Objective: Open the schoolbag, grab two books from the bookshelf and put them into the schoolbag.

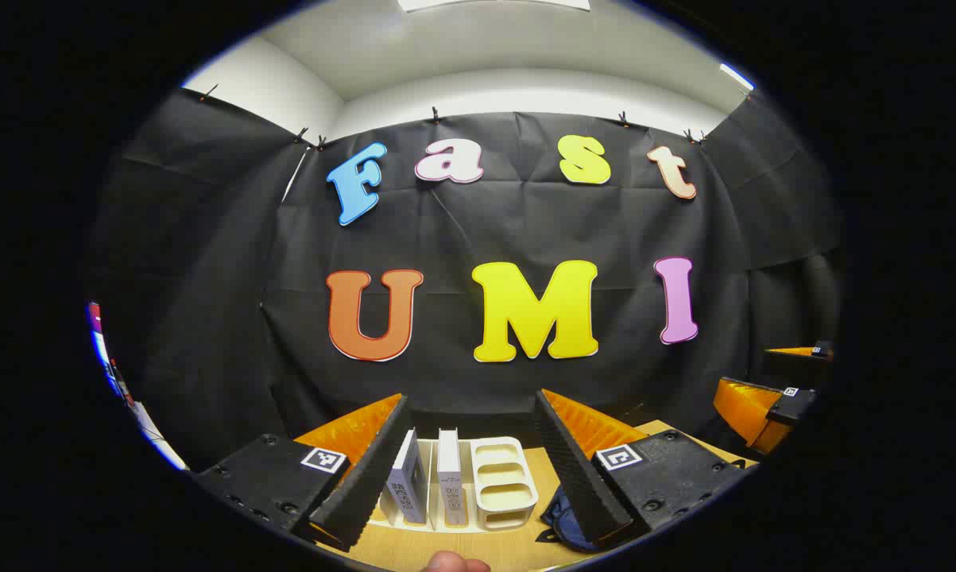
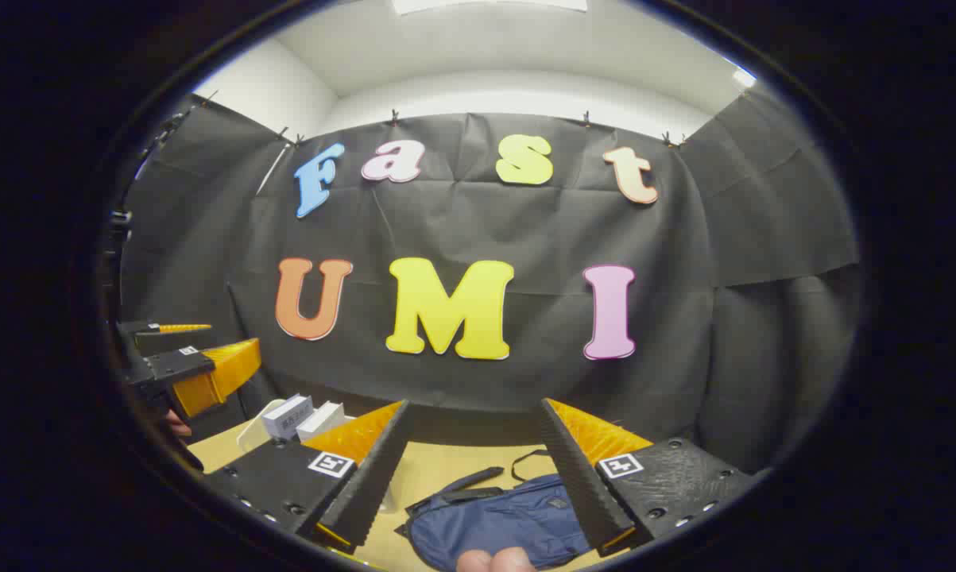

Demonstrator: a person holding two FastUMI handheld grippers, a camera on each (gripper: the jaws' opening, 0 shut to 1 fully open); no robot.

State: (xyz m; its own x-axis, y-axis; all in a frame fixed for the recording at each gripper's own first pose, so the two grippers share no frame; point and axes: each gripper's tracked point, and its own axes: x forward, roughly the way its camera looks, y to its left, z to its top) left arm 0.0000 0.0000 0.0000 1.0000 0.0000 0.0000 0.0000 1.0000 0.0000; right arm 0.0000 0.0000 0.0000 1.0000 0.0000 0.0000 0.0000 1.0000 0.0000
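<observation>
You are holding the left tool (image 1: pixel 474 457) with its two black, ribbed wedge fingers spread wide and gripping nothing, their orange backs flaring outward. Between those fingers, toward 12 o'clock, a white bookshelf (image 1: pixel 503 481) is standing on the pale wooden table (image 1: pixel 454 546), a moulded plastic rack with rounded-corner slots. Two books (image 1: pixel 428 477) are standing upright in its left slots, thin white spines facing you, while the right section is sitting empty. At 4 o'clock of the rack, a corner of the dark blue fabric schoolbag (image 1: pixel 563 518) is peeking out beside the right finger. In the right gripper view, you are holding the right tool (image 2: pixel 474 469) equally spread and empty above the schoolbag (image 2: pixel 493 524), which is lying flat and soft on the table (image 2: pixel 434 469), its black strap curling at its far edge toward 12 o'clock. Off at 9 o'clock there, the left tool (image 2: pixel 183 357) is hovering with the books (image 2: pixel 303 417) just below it.
</observation>
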